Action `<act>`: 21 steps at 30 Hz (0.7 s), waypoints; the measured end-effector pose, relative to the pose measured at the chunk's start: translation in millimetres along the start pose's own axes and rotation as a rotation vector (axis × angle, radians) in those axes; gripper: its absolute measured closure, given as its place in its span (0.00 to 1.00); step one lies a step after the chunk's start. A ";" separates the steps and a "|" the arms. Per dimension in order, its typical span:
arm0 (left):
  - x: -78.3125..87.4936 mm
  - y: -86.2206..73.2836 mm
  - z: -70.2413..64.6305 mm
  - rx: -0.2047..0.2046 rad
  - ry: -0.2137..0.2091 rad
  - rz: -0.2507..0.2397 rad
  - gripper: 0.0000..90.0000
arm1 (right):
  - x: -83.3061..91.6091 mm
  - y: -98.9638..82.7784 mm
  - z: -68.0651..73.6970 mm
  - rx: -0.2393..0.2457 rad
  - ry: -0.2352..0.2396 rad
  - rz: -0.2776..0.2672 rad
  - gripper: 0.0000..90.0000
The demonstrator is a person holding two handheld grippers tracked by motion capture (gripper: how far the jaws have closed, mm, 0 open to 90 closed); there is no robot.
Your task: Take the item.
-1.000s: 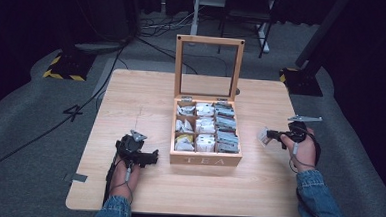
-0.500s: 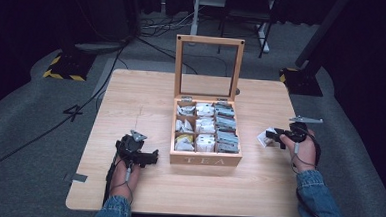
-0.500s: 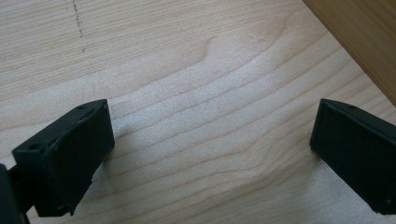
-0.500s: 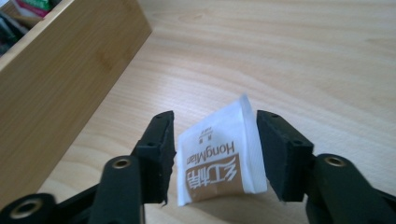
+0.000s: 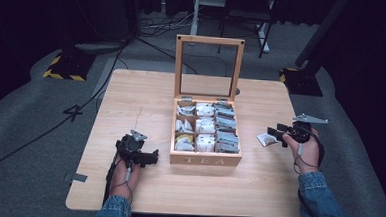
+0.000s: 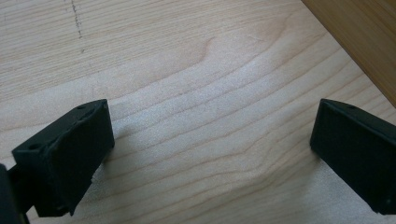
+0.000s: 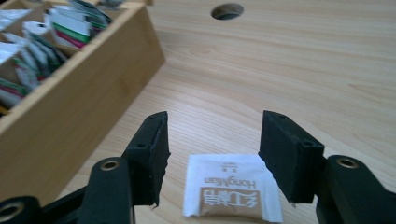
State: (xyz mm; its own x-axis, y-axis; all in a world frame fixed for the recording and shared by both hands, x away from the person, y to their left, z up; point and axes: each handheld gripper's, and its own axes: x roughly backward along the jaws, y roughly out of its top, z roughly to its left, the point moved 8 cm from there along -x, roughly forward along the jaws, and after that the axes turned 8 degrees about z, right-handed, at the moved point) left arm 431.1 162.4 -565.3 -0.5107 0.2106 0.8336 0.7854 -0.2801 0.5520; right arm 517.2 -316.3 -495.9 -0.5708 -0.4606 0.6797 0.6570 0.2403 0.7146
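Black jaws of the right gripper (image 7: 212, 154) stand roughly half apart, having just been opening, with nothing pressed between them. A white-and-tan tea sachet (image 7: 232, 192) lies flat on the table (image 7: 303, 70) under the gap, free of both pads; it appears to have been set down there on purpose, beside the box rather than in it.

The left gripper (image 6: 210, 154) has its jaws wide apart over bare wood, holding nothing. In the high view the left gripper (image 5: 151, 158) rests low on the table just left of the tea box (image 5: 206, 160), seemingly parked while the other hand works.

In the high view the right gripper (image 5: 274, 134) sits to the right of the box, the sachet (image 5: 266, 139) just off its tips and a little way clear of the box wall. The glazed lid (image 5: 209, 69) stands upright behind the compartments, leaving the packets open to reach from above.

View comparison: the right gripper view gives the print on the sachet and confirms the pads are clear of it, which the high view is too coarse to settle. The high view alone gives the layout of box, lid and both hands. The left gripper view adds a corner of the box wall (image 6: 359, 37) near that gripper.
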 end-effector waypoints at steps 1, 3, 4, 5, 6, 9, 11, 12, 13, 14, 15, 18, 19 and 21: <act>0.0 0.0 0.0 0.000 0.000 0.000 0.00 | 0.0 0.0 0.0 0.000 0.000 0.000 0.48; -0.1 0.1 -0.2 0.002 -0.001 -0.001 0.00 | 3.5 2.7 7.1 0.024 0.016 -0.013 0.48; 0.0 0.1 -0.1 0.002 0.000 -0.001 0.00 | 7.2 4.8 14.5 0.043 0.033 -0.021 0.48; 0.0 0.1 -0.1 0.002 0.000 -0.001 0.00 | 9.4 5.0 18.1 0.047 0.039 -0.018 0.48; -0.1 0.1 -0.4 0.002 -0.003 -0.001 0.00 | 11.3 5.5 21.8 0.052 0.048 -0.020 0.47; -0.1 0.0 -0.4 0.002 -0.003 -0.001 0.00 | 16.2 5.4 32.6 0.076 0.075 -0.019 0.47; -0.1 -0.1 -0.6 0.003 -0.003 0.000 0.00 | 19.2 4.7 39.3 0.090 0.090 -0.019 0.47; -0.2 0.1 -0.4 0.002 -0.003 -0.002 0.00 | 20.8 4.3 42.6 0.098 0.099 -0.020 0.47; -0.2 0.1 -0.4 0.002 -0.003 -0.002 0.00 | 22.6 4.0 46.1 0.103 0.107 -0.022 0.47; 0.0 0.1 -0.2 0.001 -0.001 -0.001 0.00 | 24.4 3.9 49.0 0.113 0.113 -0.024 0.47; 0.0 0.1 -0.2 0.001 -0.001 -0.001 0.00 | 24.4 3.9 49.0 0.113 0.113 -0.024 0.47; -0.1 0.3 0.0 -0.001 0.001 -0.001 0.00 | 31.5 2.4 61.3 0.138 0.138 -0.026 0.47; -0.1 0.3 0.0 -0.001 0.001 -0.001 0.00 | 31.5 2.4 61.3 0.138 0.138 -0.026 0.47; -0.1 0.4 -0.1 -0.004 0.000 0.003 0.00 | 35.5 0.1 68.5 0.157 0.154 -0.022 0.47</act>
State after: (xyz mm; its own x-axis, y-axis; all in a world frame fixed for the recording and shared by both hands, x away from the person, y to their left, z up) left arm 431.4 162.2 -565.2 -0.5088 0.2096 0.8350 0.7852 -0.2847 0.5499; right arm 463.3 -274.1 -460.3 -0.4944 -0.5891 0.6392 0.5539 0.3532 0.7539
